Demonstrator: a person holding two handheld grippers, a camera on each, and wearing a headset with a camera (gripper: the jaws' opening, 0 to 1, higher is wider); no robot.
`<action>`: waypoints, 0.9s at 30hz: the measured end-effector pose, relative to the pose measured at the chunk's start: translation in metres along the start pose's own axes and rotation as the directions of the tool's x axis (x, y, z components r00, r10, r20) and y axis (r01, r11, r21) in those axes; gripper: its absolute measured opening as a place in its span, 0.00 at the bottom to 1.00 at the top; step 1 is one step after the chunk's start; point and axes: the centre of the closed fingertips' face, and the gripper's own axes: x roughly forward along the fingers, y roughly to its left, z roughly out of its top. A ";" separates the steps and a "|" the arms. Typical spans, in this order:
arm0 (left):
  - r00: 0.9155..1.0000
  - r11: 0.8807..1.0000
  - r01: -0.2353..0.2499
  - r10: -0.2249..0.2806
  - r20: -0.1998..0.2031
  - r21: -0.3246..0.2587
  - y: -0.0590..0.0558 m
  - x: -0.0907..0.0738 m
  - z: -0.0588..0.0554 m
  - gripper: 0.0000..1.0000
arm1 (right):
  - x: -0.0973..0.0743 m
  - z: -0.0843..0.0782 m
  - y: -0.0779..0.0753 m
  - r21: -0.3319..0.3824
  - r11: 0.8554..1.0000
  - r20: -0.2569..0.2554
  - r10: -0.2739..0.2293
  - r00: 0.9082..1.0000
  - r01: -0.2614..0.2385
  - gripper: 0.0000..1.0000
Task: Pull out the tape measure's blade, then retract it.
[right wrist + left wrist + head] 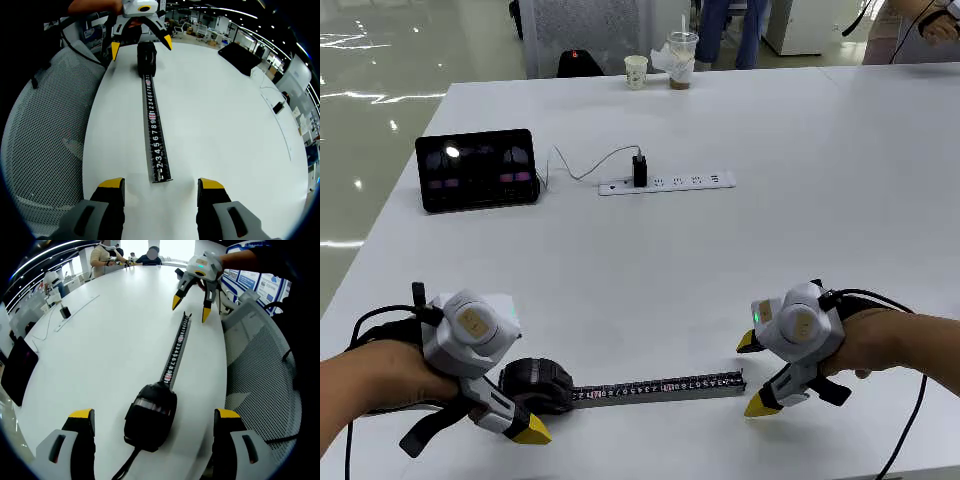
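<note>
Tongs released at both ends of a drawn-out tape measure (535, 385) on the white table (720, 250).
Spread wide, left tongs (154, 415) straddling the black case with a gap on each side; one jaw hidden behind the case in the head view. Likewise spread, right tongs (161, 184), with the blade (152, 125) tip lying just ahead between the jaws, untouched. Blade flat on the table, numerals unreadable from the head view. Farther off, a dark tablet (477, 168) and power strip (665, 183); near table edge cut off.

Head view: high, looking down on table (720, 260); gripper views: low, close, facing each other, sharing the blade (660, 387)
</note>
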 end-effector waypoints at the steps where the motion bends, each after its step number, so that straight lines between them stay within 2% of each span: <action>1: 1.000 1.000 -0.003 0.003 0.003 -0.011 0.000 0.000 0.000 0.98 | 0.000 -0.001 0.000 0.008 1.000 0.005 -0.001 1.000 0.001 0.58; 6: 0.999 0.999 -0.004 0.006 0.033 -0.051 0.000 -0.003 0.002 0.99 | -0.002 0.000 -0.004 0.065 0.997 0.032 -0.043 0.999 0.041 0.65; 8: 0.998 0.993 -0.004 0.011 0.067 -0.115 0.000 -0.004 0.005 0.99 | -0.003 0.000 -0.005 0.093 0.994 0.047 -0.062 0.997 0.057 0.67; 10: 0.996 0.991 -0.013 0.024 0.085 -0.133 0.002 -0.004 0.006 0.99 | -0.004 0.000 -0.006 0.126 0.990 0.061 -0.072 0.996 0.064 0.72; 12: 0.994 0.987 -0.026 0.043 0.104 -0.160 0.002 -0.005 0.005 0.99 | -0.005 0.000 -0.007 0.162 0.984 0.078 -0.091 0.993 0.077 0.79; 14: 0.991 0.983 -0.038 0.061 0.122 -0.180 0.004 -0.005 0.005 0.99 | -0.006 -0.002 -0.009 0.192 0.977 0.092 -0.108 0.990 0.089 0.81; 15: 0.989 0.982 -0.037 0.062 0.133 -0.184 0.003 -0.005 0.005 0.99 | -0.008 -0.002 -0.010 0.228 0.969 0.108 -0.126 0.986 0.098 0.81; 16: 0.987 0.979 -0.047 0.076 0.143 -0.197 0.005 -0.006 0.005 0.99 | -0.008 -0.001 -0.012 0.252 0.962 0.119 -0.138 0.983 0.105 0.83; 18: 0.977 0.977 -0.080 0.116 0.179 -0.199 0.010 -0.009 0.009 0.99 | -0.010 -0.001 -0.015 0.299 0.947 0.142 -0.165 0.976 0.117 0.88; 21: 0.969 0.967 -0.100 0.148 0.197 -0.233 0.016 -0.012 0.009 0.99 | -0.015 0.000 -0.019 0.333 0.933 0.168 -0.204 0.964 0.139 0.93; 22: 0.965 0.967 -0.110 0.160 0.210 -0.232 0.018 -0.014 0.011 0.99 | -0.015 0.000 -0.019 0.345 0.928 0.172 -0.211 0.962 0.142 0.94; 23: 0.957 0.964 -0.133 0.186 0.224 -0.232 0.021 -0.017 0.013 0.99 | -0.016 -0.001 -0.019 0.362 0.921 0.178 -0.218 0.960 0.143 0.97; 25: 0.949 0.957 -0.139 0.202 0.241 -0.255 0.022 -0.021 0.014 0.99 | -0.018 -0.001 -0.020 0.385 0.911 0.192 -0.236 0.953 0.147 0.99; 27: 0.945 0.953 -0.152 0.217 0.243 -0.261 0.024 -0.022 0.013 0.99 | -0.020 -0.002 -0.020 0.405 0.902 0.196 -0.245 0.950 0.149 0.99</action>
